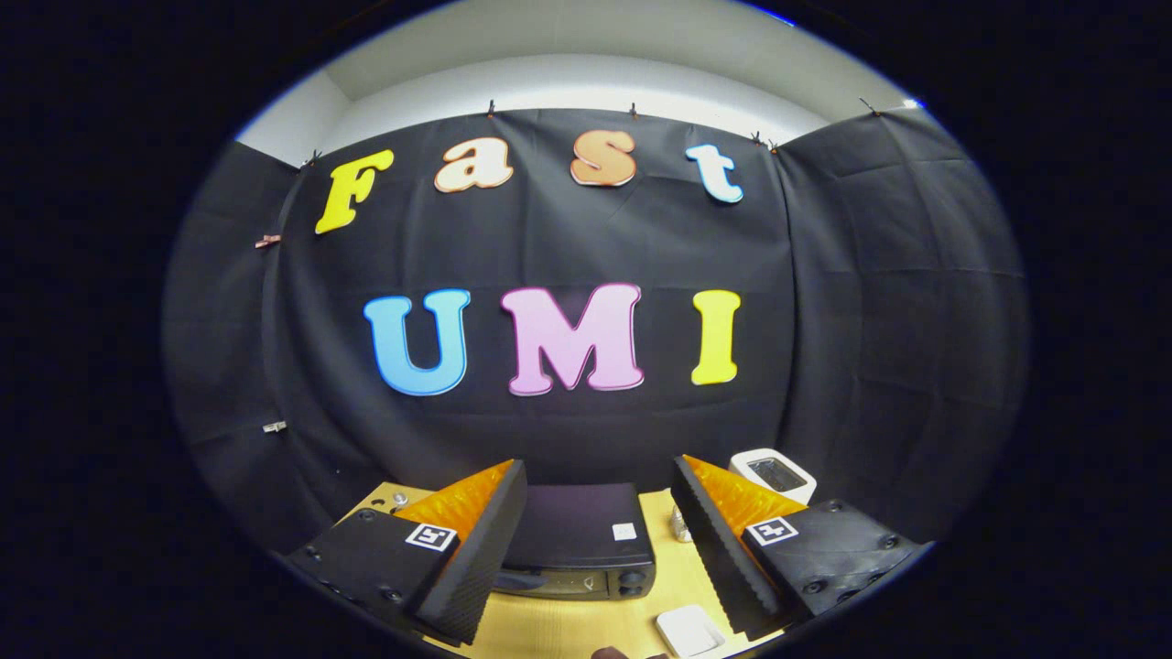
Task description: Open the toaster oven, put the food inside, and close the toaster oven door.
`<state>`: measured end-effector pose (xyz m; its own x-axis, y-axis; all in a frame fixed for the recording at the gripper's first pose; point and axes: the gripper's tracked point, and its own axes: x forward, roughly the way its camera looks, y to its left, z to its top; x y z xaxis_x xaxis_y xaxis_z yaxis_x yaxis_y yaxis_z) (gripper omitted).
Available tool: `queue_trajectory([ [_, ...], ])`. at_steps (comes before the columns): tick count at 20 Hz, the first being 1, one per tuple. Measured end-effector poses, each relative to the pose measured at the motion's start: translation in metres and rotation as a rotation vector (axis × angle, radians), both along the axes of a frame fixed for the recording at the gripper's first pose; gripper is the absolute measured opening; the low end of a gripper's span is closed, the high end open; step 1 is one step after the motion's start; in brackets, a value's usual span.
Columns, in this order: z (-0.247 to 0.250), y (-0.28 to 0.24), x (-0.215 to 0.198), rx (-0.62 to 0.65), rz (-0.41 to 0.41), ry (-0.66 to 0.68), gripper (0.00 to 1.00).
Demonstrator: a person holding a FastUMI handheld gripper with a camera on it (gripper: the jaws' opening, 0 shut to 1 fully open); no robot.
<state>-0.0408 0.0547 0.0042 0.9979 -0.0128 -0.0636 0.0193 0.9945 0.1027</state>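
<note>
A black toaster oven stands on the wooden table, seen from above and behind its front edge, with its door closed as far as I can tell. My gripper hovers high above it, open, and the oven's top shows between the two fingers. Nothing is held. A white flat square item lies on the table in front of the oven, near the right finger. I cannot tell what it holds.
A white boxy appliance stands behind the right finger by the cloth wall. A small shiny object sits just right of the oven. Small metal bits lie at the table's back left corner.
</note>
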Motion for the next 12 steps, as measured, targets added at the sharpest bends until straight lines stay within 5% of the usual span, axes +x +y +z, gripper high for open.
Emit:
queue_trajectory([
  [12,0.041,-0.043,-0.018,-0.07,-0.107,-0.098,0.98],
])
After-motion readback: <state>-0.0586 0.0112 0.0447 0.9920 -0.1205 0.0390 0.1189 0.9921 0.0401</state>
